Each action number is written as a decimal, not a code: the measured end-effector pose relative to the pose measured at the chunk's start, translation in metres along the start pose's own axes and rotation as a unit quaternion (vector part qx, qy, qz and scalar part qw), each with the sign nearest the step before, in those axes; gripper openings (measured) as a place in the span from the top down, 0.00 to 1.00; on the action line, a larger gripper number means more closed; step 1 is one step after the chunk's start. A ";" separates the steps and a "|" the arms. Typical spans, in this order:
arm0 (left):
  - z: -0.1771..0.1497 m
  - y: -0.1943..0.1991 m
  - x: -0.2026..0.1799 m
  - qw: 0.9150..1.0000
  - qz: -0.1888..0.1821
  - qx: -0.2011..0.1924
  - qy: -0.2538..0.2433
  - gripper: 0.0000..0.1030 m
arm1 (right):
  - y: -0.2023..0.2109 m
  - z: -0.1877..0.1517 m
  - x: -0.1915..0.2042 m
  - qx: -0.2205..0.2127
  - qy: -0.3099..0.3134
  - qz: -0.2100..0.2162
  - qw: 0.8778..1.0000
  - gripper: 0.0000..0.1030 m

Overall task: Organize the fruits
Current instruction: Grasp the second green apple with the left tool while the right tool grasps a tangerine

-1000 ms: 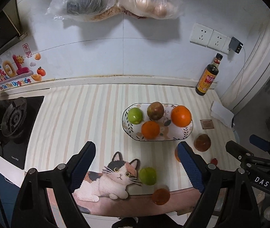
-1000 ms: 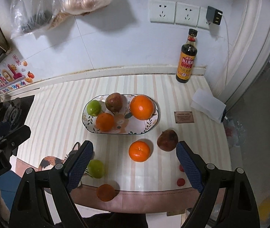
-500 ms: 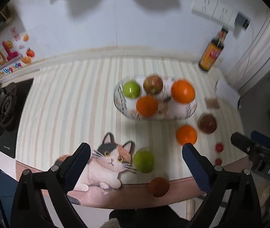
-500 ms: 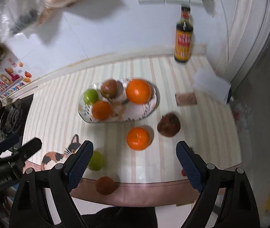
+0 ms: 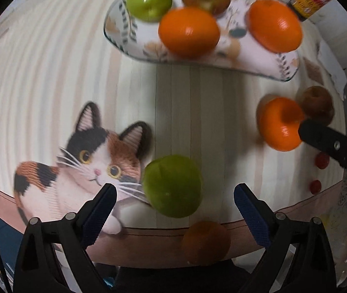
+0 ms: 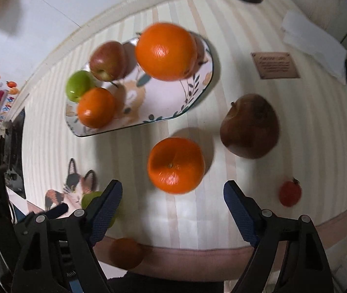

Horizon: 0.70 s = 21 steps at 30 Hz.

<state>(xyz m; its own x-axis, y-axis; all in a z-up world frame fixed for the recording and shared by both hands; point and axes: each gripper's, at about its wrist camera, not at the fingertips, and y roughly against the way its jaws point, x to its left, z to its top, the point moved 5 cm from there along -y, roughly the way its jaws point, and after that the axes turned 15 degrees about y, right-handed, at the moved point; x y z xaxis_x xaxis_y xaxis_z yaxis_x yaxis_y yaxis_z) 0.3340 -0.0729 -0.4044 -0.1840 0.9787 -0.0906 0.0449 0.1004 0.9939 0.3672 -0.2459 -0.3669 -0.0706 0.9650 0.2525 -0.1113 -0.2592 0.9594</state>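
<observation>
While both tongs hang spread above loose fruit, nothing is gripped, so the sorting looks only partly done:
Counter (image 6: pixel 308 127): striped covering with a printed cat at 8 o'clock in the left wrist view; it carries the plate and every stray fruit, with a pink band along the near edge
Plate (image 6: pixel 198 92): oval, leaf-patterned, at 12 o'clock in the left view; four fruits already sit in it, so I judge it the collecting place, with bare room in its middle
Left tongs (image 5: pixel 174 199): jaws wide, nothing held, straddling the green apple as if lined up to take it
Right tongs (image 6: pixel 172 194): jaws wide, nothing held, just short of the loose orange, probably aimed at it
Big orange (image 6: pixel 166 51): largest fruit, glossy, at the plate's right end
Brown fruit (image 6: pixel 250 125): dull, russet, pear-like, on the counter at 2 o'clock from the right tongs
Loose orange (image 6: pixel 176 164): bright, stem dimple up, on the counter just below the plate
Green apple (image 5: pixel 172 185): round, matte green, beside the cat's whiskers, between the left jaws but not touched
Dark round fruit (image 5: pixel 206 243): blurred, at 6 o'clock on the pink edge band
Small red fruit (image 6: pixel 289 193): tiny, at 4 o'clock near the edge
</observation>
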 end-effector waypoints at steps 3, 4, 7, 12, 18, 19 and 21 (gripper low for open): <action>-0.002 -0.010 0.000 1.000 -0.001 0.013 0.004 0.08 | -0.016 0.006 -0.002 0.014 0.002 -0.001 1.000 0.16; -0.002 -0.013 -0.001 1.000 -0.003 0.016 0.005 0.11 | -0.020 0.008 -0.002 0.018 0.004 -0.001 1.000 0.16; -0.003 -0.016 -0.002 1.000 -0.004 0.016 0.003 0.39 | -0.033 0.012 0.001 0.032 0.013 0.001 0.999 0.17; -0.004 -0.016 0.000 1.000 -0.005 0.009 0.008 0.48 | -0.048 0.011 0.006 0.057 0.025 0.003 0.998 0.32; -0.005 -0.006 0.014 1.000 0.007 -0.006 0.014 0.48 | -0.047 0.003 0.010 0.075 0.048 0.007 0.996 0.35; -0.004 -0.005 0.017 1.000 0.008 -0.008 0.016 0.48 | -0.046 -0.001 0.014 0.080 0.059 0.009 0.995 0.35; -0.001 -0.003 0.024 1.000 0.010 -0.011 0.022 0.48 | -0.044 -0.009 0.018 0.084 0.072 0.010 0.994 0.35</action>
<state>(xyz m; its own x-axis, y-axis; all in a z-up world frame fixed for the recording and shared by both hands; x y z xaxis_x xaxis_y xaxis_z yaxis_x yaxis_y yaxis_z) 0.3283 -0.0497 -0.4093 -0.2264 0.9716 -0.0682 0.0284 0.0765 0.9967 0.3616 -0.2176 -0.4053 -0.2134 0.9412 0.2619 0.0573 -0.2555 0.9651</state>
